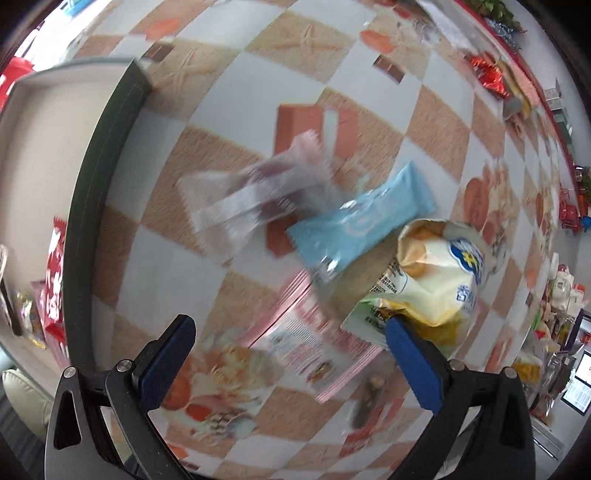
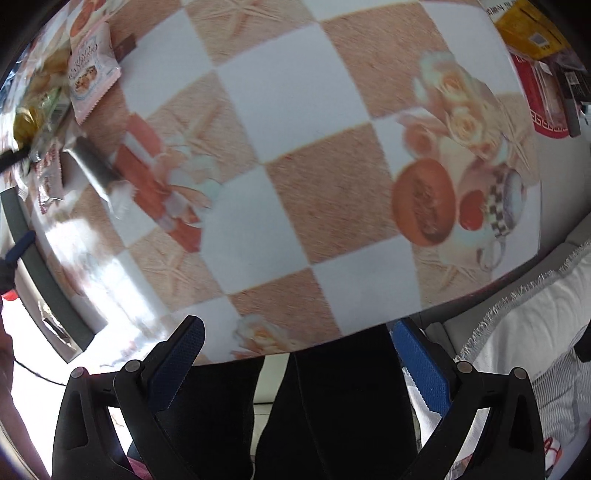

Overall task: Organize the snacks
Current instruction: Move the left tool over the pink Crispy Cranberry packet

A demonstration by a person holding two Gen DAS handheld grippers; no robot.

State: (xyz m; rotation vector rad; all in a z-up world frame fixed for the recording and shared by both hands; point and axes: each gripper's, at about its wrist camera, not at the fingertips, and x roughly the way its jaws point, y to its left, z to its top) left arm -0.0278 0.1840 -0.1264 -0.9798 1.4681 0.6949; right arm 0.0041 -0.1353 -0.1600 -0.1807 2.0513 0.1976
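In the left wrist view a pile of snacks lies on the checkered tablecloth (image 1: 258, 74): a clear wrapper with a dark red filling (image 1: 255, 199), a light blue bar (image 1: 362, 221), a yellow-white bag (image 1: 439, 280) and a pink packet (image 1: 314, 328). My left gripper (image 1: 291, 325) is open and empty, hovering over the pink packet; its right finger (image 1: 413, 362) is at the yellow bag's edge. A grey-rimmed tray (image 1: 99, 177) at the left holds red packets (image 1: 55, 280). My right gripper (image 2: 299, 332) is open and empty at the table's near edge. In the right wrist view the snack pile (image 2: 88, 70) sits far left.
Red and yellow packets (image 1: 495, 81) lie along the far table edge. In the right wrist view a yellow box (image 2: 532, 33) and a red box (image 2: 546, 99) sit at the upper right, and a white cushion (image 2: 535, 332) lies below the table edge.
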